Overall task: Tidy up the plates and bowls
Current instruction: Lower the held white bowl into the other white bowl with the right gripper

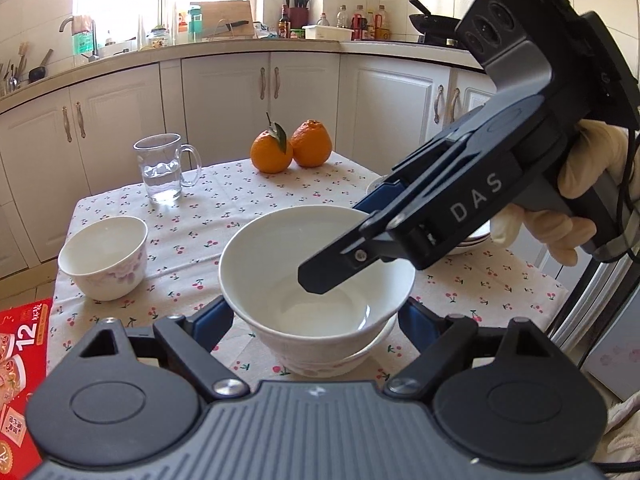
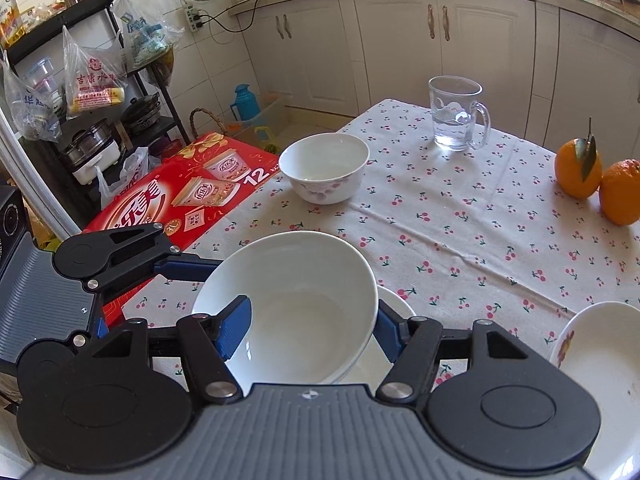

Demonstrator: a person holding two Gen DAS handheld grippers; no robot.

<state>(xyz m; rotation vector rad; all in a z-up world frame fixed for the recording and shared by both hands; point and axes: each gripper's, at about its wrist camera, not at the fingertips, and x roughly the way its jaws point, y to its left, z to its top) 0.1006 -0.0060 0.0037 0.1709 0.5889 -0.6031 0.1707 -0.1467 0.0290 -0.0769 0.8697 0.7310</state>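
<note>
A large white bowl (image 1: 316, 256) (image 2: 304, 312) sits between both grippers, with a small white plate (image 1: 376, 340) (image 2: 400, 304) showing under it. My left gripper (image 1: 316, 320) has a blue pad pressed on each side of the bowl's lower wall. My right gripper (image 1: 336, 246) (image 2: 311, 330) comes in from the right and is shut over the bowl's rim, one finger inside and one outside. A smaller flowered bowl (image 1: 104, 262) (image 2: 324, 168) stands apart at the table's left. Stacked white plates (image 1: 472, 240) (image 2: 600, 360) lie on the right, partly hidden by the right gripper.
A glass mug (image 1: 164, 168) (image 2: 456, 116) holding water and two oranges (image 1: 292, 148) (image 2: 596, 184) stand at the far side of the cherry-print tablecloth (image 1: 224, 200) (image 2: 460, 240). A red carton (image 1: 20, 380) (image 2: 176, 200) sits beside the table's left edge. Kitchen cabinets stand behind.
</note>
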